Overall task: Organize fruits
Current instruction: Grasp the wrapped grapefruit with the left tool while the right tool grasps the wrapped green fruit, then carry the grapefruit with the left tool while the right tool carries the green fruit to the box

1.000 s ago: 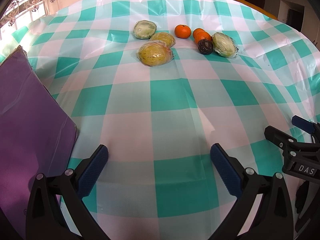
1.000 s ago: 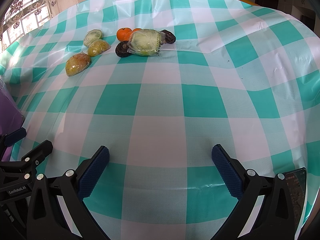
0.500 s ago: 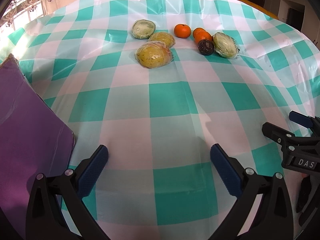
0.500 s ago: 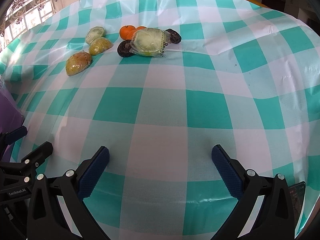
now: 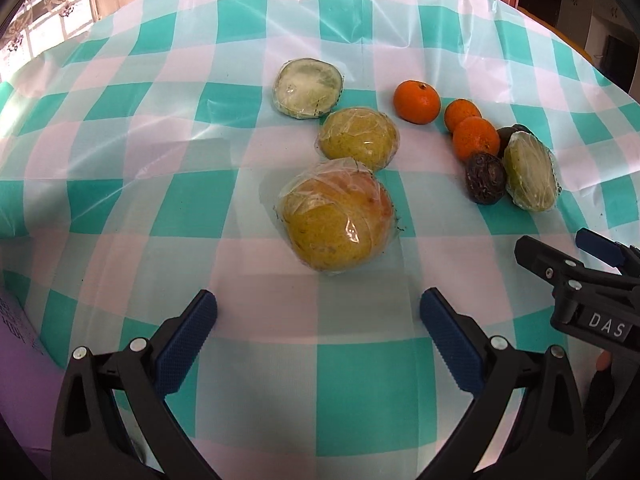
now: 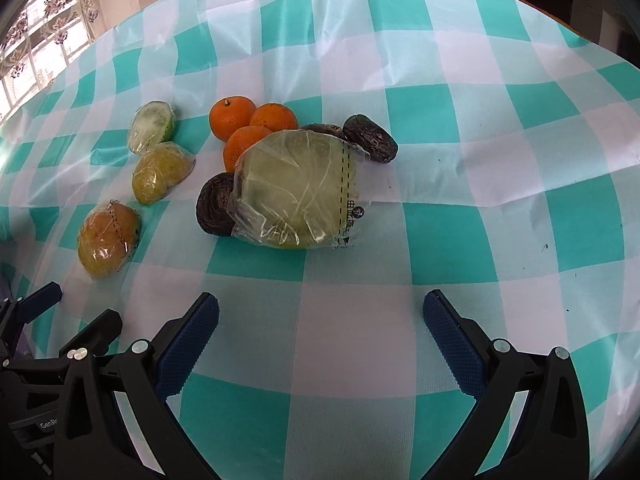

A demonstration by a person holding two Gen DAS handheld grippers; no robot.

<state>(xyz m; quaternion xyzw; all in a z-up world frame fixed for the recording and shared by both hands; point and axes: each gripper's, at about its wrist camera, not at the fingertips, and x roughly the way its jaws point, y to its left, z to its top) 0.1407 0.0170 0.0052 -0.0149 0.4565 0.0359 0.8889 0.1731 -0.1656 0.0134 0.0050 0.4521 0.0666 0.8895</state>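
Note:
Fruits lie loose on a teal-and-white checked tablecloth [image 5: 360, 380]. In the left wrist view my left gripper [image 5: 318, 320] stands open just short of a plastic-wrapped yellow-red fruit [image 5: 336, 220]. Behind it sit a wrapped yellow fruit [image 5: 360, 138] and a wrapped pale green half [image 5: 308, 88]. Three oranges [image 5: 416, 97] lie to the right, with a dark wrinkled fruit [image 5: 485, 178] and a wrapped green fruit [image 5: 530, 176]. In the right wrist view my right gripper [image 6: 320, 324] is open, a short way before that wrapped green fruit [image 6: 298, 190]. Dark fruits [image 6: 370, 138] flank it.
A purple sheet [image 5: 20, 380] lies at the lower left of the left wrist view. The right gripper's body [image 5: 580, 284] shows at that view's right edge. A window [image 6: 36, 32] is at the far left and a doorway at the far right.
Both grippers have moved forward over the table toward the fruits, which now look much larger and closer. Both stay open, and the fruits have not moved.

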